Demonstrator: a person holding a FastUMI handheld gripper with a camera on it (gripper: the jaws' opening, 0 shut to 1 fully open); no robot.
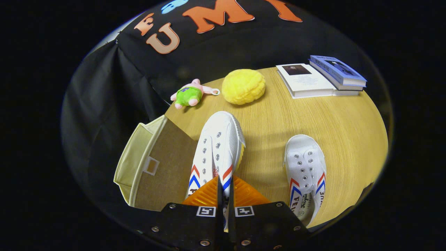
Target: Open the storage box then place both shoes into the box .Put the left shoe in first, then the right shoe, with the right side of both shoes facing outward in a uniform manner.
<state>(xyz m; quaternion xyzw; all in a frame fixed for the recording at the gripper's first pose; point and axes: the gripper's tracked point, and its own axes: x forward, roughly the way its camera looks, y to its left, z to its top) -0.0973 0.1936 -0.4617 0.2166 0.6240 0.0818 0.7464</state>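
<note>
The gripper (225,190) is seen with its two fingers drawn nearly together, and a thin part of a white canvas shoe with red and blue chevron stripes (217,148) is pinched between them near its heel end. This shoe is tilted, with its toe pointed away from the fingers and towards a round yellow plush ball (243,86).

Just beside the held shoe, a beige fabric storage box (153,164) is found with its brown lid panel lying flat. A second white canvas shoe with matching stripes (306,170) is set on the pale wooden table (278,115), well apart on the other side.

Beyond the shoes, a small pink and green plush toy (191,93) is placed near the ball, and a stack of books (322,78) is laid further along.
</note>
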